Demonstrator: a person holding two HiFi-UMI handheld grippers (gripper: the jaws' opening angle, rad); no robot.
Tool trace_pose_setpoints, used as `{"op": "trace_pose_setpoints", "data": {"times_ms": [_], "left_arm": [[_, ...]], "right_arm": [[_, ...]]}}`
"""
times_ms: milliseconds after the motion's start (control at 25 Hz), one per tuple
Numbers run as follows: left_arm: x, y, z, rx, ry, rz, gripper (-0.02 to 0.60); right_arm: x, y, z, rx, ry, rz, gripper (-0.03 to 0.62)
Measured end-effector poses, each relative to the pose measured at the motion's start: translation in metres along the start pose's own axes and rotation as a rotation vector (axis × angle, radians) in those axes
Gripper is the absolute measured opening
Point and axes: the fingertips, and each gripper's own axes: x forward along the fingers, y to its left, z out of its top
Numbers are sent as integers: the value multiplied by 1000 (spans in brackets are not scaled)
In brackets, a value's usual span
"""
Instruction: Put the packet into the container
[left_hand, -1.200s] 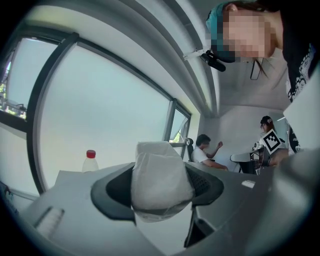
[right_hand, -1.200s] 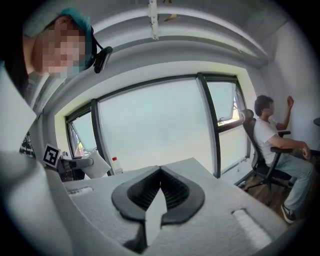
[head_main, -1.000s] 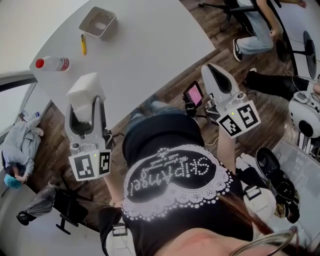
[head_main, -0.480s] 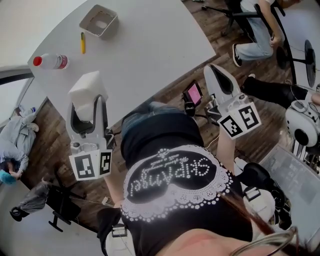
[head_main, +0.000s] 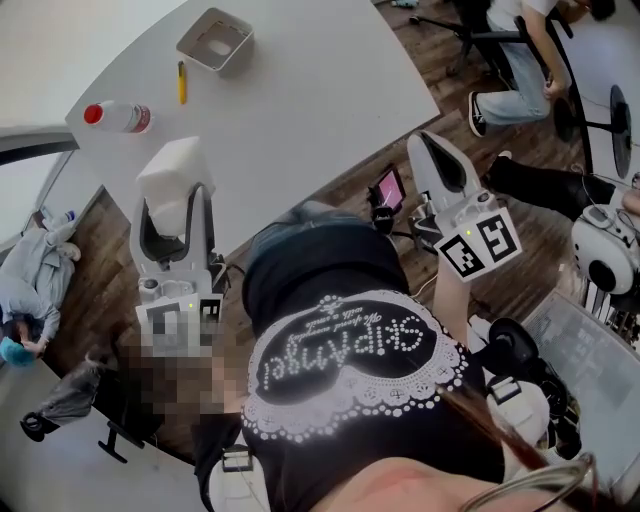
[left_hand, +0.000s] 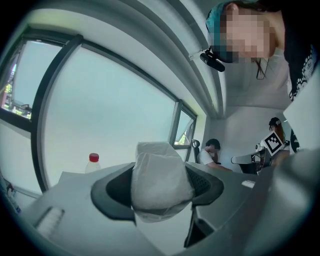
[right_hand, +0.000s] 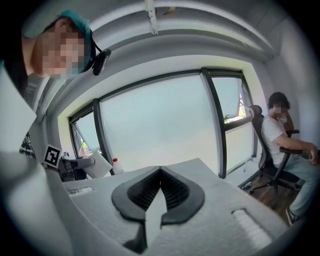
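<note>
The left gripper (left_hand: 160, 171) has its fingers (left_hand: 112, 192) wide apart and pressed on the white packet (left_hand: 159, 176), one on each side. The packet is soft and puffy. It sticks up past the tips of the fingers. The right gripper (right_hand: 160, 171) has its fingers (right_hand: 176, 192) shut tip to tip, with nothing in them.

In the head view the packet (head_main: 172, 176) is up in the air over the near edge of the worktop (head_main: 320, 95). The container (head_main: 198, 55) sits at the far side of the worktop, well apart from the packet. It is open on top and looks empty. A bottle (head_main: 120, 116) with a red cap lies between them, off to the left. What looks like a small yellow pen (head_main: 181, 82) lies just in front of the container.

I think the step now is to carry the packet over to the container. To do it well:

- Squeeze just as hard as now, no harder, so the soft packet does not squash or slip out.
- Go high enough to pass over the pen and the bottle.
- Stop right above the open top, and get the low end of the packet inside the walls.
- Only then open the fingers.
- Keep the right gripper off to the side.
</note>
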Motion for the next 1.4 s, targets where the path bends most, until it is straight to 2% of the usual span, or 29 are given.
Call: {"op": "trace_pose_setpoints", "data": {"times_ms": [360, 840, 1400], "left_arm": [[5, -7, 1, -6, -5, -55, 284], [-5, 6, -4, 9, 4, -71, 284], [22, -3, 0, 21, -13, -86, 284]], "right_arm": [[-1, 5, 3, -4, -14, -17, -5], [1, 25, -5, -1, -21, -16, -5], [15, 8, 3, 6, 9, -13, -5]]}}
